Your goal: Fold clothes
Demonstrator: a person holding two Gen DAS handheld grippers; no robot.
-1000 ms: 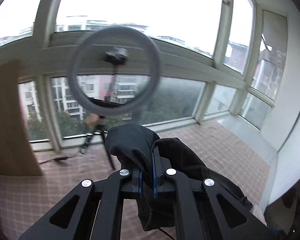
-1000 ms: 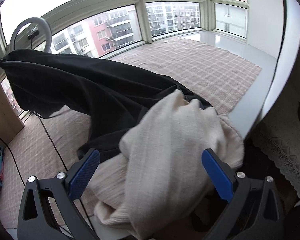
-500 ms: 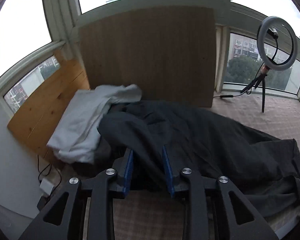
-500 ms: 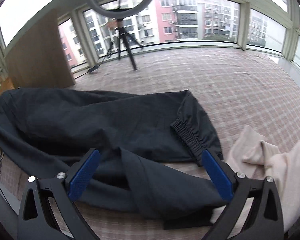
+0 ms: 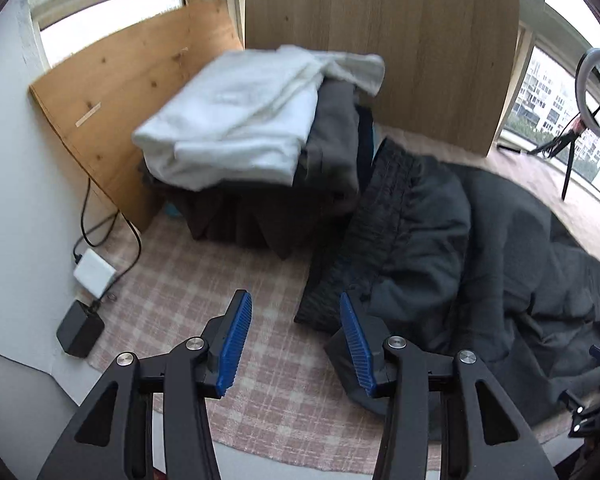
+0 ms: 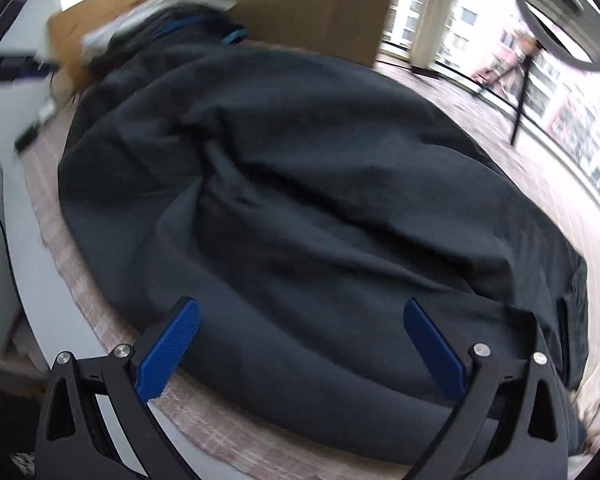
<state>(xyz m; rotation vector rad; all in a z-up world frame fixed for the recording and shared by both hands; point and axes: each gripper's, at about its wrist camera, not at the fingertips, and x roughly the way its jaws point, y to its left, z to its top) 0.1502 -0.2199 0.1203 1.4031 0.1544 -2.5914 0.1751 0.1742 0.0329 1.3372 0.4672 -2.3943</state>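
Your left gripper pointed down at the pink checked cloth covering the table, its blue pads spread apart after just opening, with nothing pinched between them. Only bare checked cloth showed in the gap. The dark garment lay crumpled on that cloth, its ribbed elastic waistband reaching almost to your left gripper's right-hand pad, whose finger stood over the garment's near edge.

Behind the dark garment, toward a wooden board leaning at the back, sat a stack of folded clothes, topped by a white garment lying over grey and dark pieces. To the left of the stack, a white power adapter and a black box lay near the wall with their cables. A ring light on a tripod stood beyond the garment by the window.

Your right gripper hovered over the same dark garment, which filled most of its blurred view. Its blue pads stood wide apart over the fabric, gripping nothing.
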